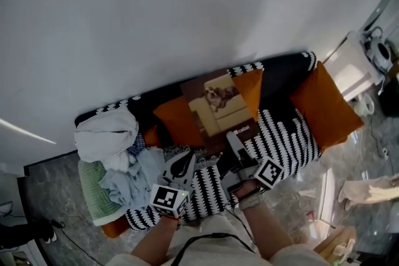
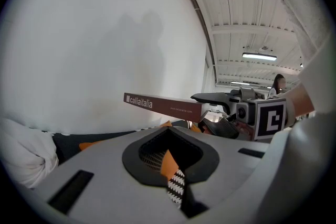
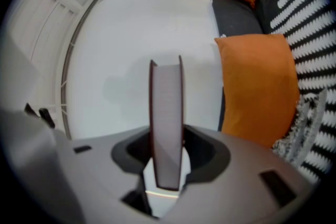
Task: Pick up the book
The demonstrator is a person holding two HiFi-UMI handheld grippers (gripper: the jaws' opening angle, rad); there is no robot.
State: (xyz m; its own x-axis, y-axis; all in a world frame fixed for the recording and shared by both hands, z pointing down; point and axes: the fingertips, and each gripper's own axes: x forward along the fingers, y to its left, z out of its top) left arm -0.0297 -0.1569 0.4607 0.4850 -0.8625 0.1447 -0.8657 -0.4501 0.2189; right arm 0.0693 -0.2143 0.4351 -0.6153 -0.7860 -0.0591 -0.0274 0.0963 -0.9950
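Brown-edged, 1 book (image 1: 219,108) tight between right gripper (image 1: 235,141) jaws; left gripper (image 1: 180,166) jaws narrowly apart, empty

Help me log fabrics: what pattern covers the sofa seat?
Black-and-white zigzag-striped seat cover; head view shows it best.

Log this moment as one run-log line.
task: pick up book | right gripper: shut on book | book: level, raised off sofa | left gripper: slightly open, empty | status: book in hand

book (image 1: 219,108) | held by right gripper (image 1: 235,145) (above striped sofa (image 1: 287,140)) | left gripper (image 1: 179,166) alongside
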